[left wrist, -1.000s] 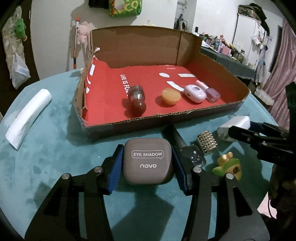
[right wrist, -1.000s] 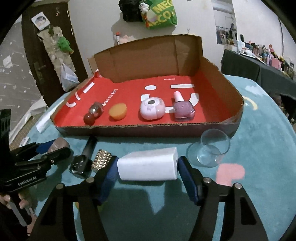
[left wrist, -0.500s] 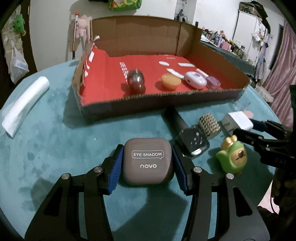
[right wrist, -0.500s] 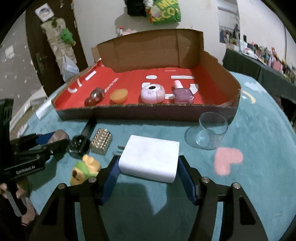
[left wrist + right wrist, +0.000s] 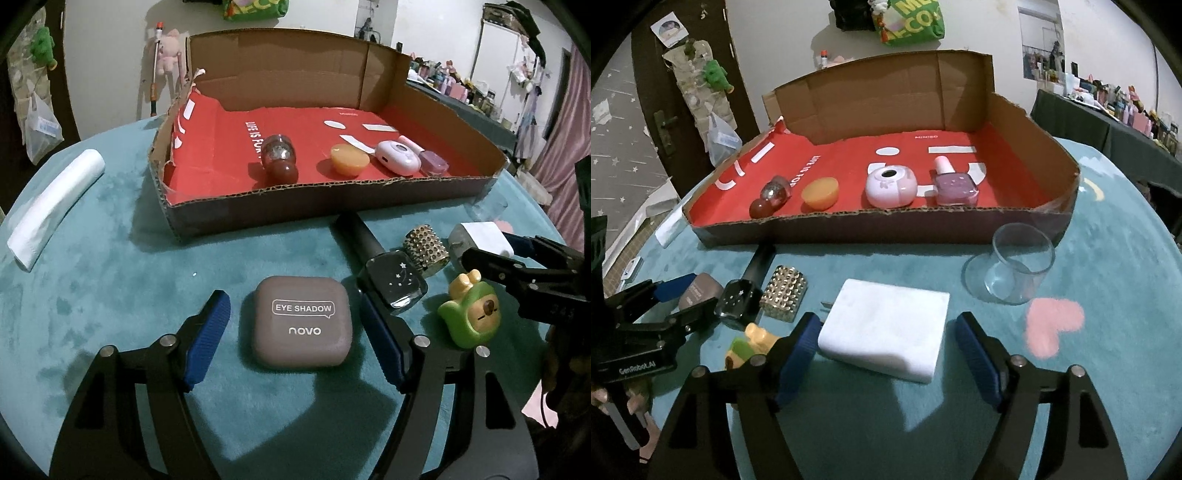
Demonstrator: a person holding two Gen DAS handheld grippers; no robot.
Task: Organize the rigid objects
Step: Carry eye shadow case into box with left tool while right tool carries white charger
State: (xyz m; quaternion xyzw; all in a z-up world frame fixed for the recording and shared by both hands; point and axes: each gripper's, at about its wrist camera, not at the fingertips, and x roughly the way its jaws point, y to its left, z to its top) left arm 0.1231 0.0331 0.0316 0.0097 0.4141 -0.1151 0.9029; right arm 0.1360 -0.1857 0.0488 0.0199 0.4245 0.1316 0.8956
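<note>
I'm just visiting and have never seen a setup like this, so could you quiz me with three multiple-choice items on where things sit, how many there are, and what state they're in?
1. Where does the eye shadow case lie?
A. in the cardboard tray
B. on the teal tablecloth
C. inside the glass cup

2. How many items lie in the cardboard tray?
A. two
B. four
C. six

3. How does the right claw stand around the white block?
A. clamped tight on it
B. opening, block between the fingers
C. far away from it

Answers:
1 B, it rests on the tablecloth between the left claw fingers.
2 B, four sit in a row on the red floor.
3 B, a gap shows beside the block.
</note>
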